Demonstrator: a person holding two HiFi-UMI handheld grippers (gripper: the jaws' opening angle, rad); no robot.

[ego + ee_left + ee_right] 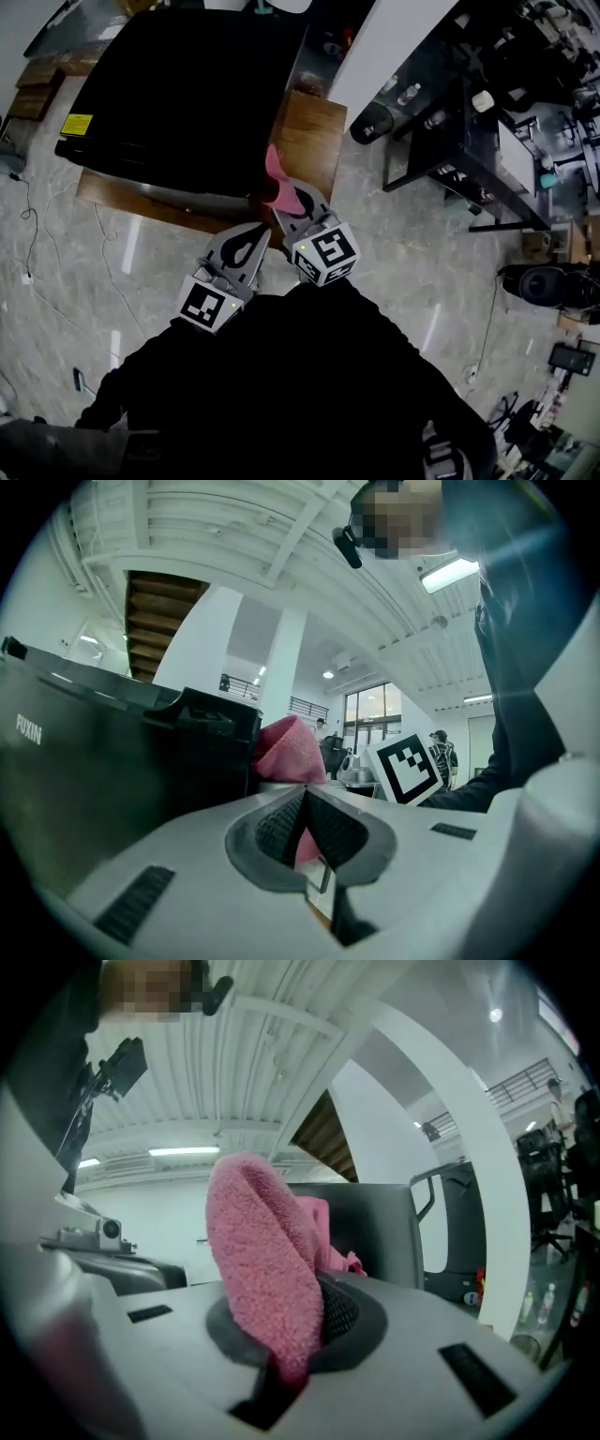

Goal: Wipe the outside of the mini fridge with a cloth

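The black mini fridge point(187, 94) stands on a low wooden platform point(314, 131); its dark side also fills the left of the left gripper view, the fridge point(94, 780). My right gripper point(281, 202) is shut on a pink cloth point(275, 178), held at the fridge's near right corner. The cloth point(267, 1269) rises folded from between the jaws. My left gripper point(246, 251) sits just below and left of it, jaws shut together with nothing held; the pink cloth point(286, 752) shows beyond its tips point(305, 832).
A black metal table point(469, 159) with bottles and gear stands to the right. A white pillar point(394, 47) rises behind the platform. Cables point(33, 234) trail on the marble floor at left. A black fan-like device point(544, 281) sits at far right.
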